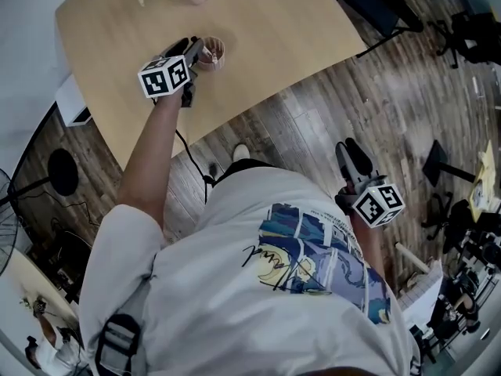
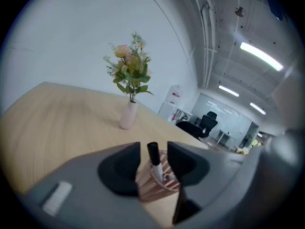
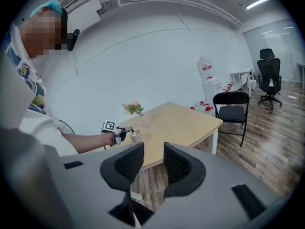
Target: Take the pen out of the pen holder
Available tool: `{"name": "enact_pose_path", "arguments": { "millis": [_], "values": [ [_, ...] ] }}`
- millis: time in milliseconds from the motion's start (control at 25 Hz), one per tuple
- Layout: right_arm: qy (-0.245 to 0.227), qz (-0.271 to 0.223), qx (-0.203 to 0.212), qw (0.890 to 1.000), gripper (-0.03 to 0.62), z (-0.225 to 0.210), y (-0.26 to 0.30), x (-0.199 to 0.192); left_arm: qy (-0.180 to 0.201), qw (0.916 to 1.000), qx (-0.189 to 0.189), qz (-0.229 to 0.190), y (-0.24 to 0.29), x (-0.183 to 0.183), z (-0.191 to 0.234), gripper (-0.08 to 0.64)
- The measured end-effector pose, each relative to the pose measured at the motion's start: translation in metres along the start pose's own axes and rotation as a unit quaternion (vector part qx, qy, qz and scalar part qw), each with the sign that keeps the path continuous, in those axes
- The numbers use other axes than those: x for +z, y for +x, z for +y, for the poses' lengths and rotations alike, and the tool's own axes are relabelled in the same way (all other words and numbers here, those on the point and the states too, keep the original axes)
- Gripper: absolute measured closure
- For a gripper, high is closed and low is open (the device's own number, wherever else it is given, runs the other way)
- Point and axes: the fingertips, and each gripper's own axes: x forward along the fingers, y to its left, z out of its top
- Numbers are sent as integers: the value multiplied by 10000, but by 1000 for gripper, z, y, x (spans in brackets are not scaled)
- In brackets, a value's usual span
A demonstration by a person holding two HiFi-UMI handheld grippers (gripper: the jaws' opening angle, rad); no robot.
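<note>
We are holding the left gripper (image 2: 154, 146) wide open, its two jaws flanking the one pen (image 2: 154, 159) without pressing it, as far as the blur shows. The pen is standing nearly upright, dark end up, in the single pen holder (image 2: 148, 187) on the table (image 2: 57, 128). The right gripper (image 3: 153, 157) is gaping open and empty, off the table.
</note>
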Motion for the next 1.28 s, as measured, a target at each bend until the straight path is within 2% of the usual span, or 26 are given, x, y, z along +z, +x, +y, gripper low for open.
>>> {"name": "enact_pose_path", "arguments": {
  "millis": [280, 440, 880, 1280],
  "values": [
    [-177, 145, -128, 9997, 520, -3, 9, 0, -108, 9999, -117, 24, 14, -2, 2, 395],
    [-223, 140, -149, 9995, 521, -3, 9, 2, -59, 9999, -105, -14, 16, 1, 1, 471],
    [-114, 70, -259, 9996, 528, -9, -10, -8, 149, 9996, -51, -235, 6, 14, -7, 483],
    [26, -3, -163, 9999, 529, -16, -39, -26, 497, 9966, 59, -659, -23, 54, -32, 483]
  ]
}}
